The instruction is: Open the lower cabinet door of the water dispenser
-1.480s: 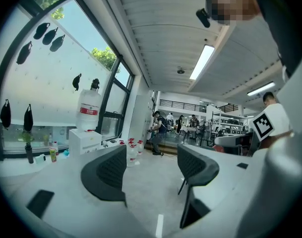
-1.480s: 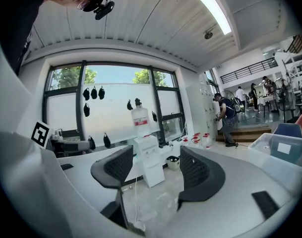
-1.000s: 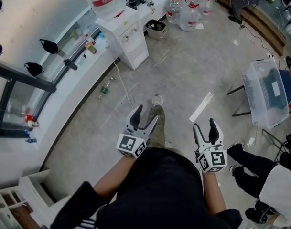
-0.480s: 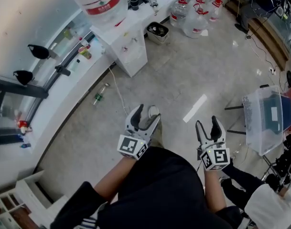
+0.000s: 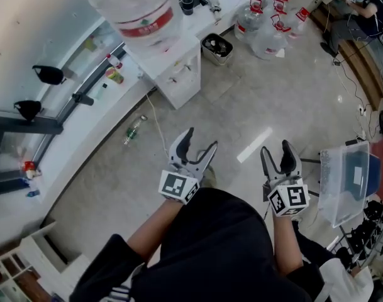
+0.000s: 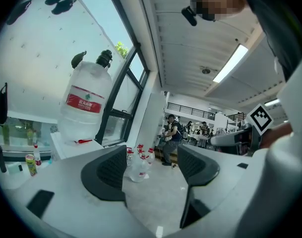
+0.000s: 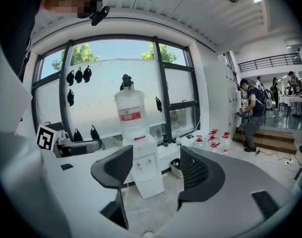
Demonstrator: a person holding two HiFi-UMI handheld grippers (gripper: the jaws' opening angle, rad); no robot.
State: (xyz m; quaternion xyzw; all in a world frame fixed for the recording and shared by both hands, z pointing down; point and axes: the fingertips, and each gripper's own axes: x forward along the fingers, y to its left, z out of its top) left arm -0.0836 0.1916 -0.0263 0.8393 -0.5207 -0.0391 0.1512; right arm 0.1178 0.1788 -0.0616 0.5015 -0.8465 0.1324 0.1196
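Head view | left tongs (image 5: 202,139) agape | right tongs (image 5: 276,149) agape | 1 water dispenser (image 5: 177,68)

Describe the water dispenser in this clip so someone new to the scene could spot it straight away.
Follow the long white window ledge up the left of the head view. The water dispenser is the white cabinet standing on the floor against it, beside a small black bin. Unlike the spare jugs on the floor, its bottle, red-labelled, sits upturned on top.
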